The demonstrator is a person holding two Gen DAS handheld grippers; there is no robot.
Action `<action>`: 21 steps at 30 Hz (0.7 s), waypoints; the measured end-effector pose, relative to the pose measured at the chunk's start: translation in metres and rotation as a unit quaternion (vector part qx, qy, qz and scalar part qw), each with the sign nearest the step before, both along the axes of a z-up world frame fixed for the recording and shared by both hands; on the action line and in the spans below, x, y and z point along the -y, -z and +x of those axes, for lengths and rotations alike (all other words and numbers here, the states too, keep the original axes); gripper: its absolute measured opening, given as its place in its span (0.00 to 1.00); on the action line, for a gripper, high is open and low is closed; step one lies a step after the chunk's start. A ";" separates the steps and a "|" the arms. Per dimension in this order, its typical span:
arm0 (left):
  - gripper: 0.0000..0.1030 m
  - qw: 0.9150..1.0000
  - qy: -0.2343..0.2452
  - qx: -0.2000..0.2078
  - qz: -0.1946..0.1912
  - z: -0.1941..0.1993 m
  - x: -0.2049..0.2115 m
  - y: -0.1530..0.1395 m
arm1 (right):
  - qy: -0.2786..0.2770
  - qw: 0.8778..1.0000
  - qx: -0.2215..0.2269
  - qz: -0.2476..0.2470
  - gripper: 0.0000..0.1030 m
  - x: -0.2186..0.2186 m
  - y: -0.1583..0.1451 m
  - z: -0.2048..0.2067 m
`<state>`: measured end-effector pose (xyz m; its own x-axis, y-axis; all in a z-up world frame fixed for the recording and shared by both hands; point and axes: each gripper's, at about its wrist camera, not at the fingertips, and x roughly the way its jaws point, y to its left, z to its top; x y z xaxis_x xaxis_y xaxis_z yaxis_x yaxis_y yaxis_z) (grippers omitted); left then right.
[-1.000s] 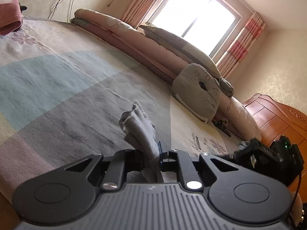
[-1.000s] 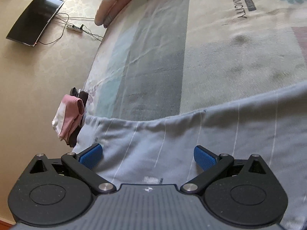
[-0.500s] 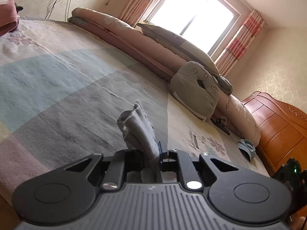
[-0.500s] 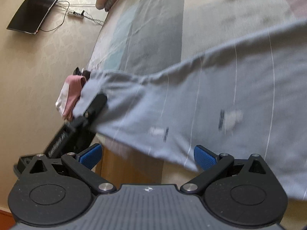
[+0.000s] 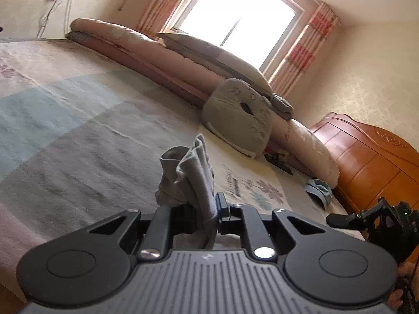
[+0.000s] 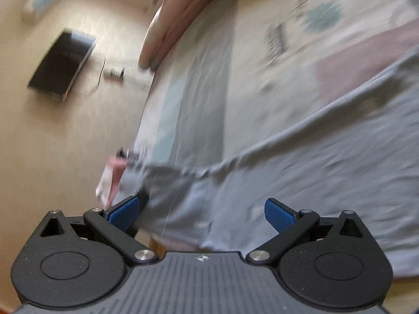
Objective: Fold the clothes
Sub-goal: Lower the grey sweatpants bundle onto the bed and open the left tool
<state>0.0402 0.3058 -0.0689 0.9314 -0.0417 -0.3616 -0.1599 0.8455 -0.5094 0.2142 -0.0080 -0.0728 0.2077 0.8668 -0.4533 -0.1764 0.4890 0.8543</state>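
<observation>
My left gripper [image 5: 207, 206] is shut on a bunched corner of a grey garment [image 5: 188, 175], which sticks up between the fingers above the bed. In the right wrist view the same grey garment [image 6: 301, 172] with thin pale stripes is stretched out over the bed's near edge, blurred by motion. My right gripper [image 6: 201, 210] is open, its blue pads [image 6: 279, 214] spread wide just above the cloth and holding nothing. The right gripper also shows at the right edge of the left wrist view [image 5: 377, 217].
The bed [image 5: 78, 136] has a patchwork cover. Rolled quilts and pillows [image 5: 183, 60] line its far side, with a grey cushion [image 5: 238, 120]. A wooden headboard [image 5: 371, 162] stands right. Pink clothes [image 6: 110, 180] lie at the bed's corner. A TV [image 6: 62, 62] hangs on the wall.
The right gripper has swung, and its view is now blurred, with the garment lying lower and further right. The left gripper has tilted slightly, still gripping the cloth.
</observation>
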 end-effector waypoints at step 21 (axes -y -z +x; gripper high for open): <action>0.11 0.994 0.091 -0.018 0.051 0.044 0.095 -0.026 | 0.115 0.993 -0.001 0.037 1.00 0.140 0.019 -0.003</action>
<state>0.0838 0.2110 -0.0430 0.8979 -0.1702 -0.4060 -0.0156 0.9094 -0.4157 0.2110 -0.1484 -0.0916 0.4034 0.8271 -0.3914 -0.0644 0.4524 0.8895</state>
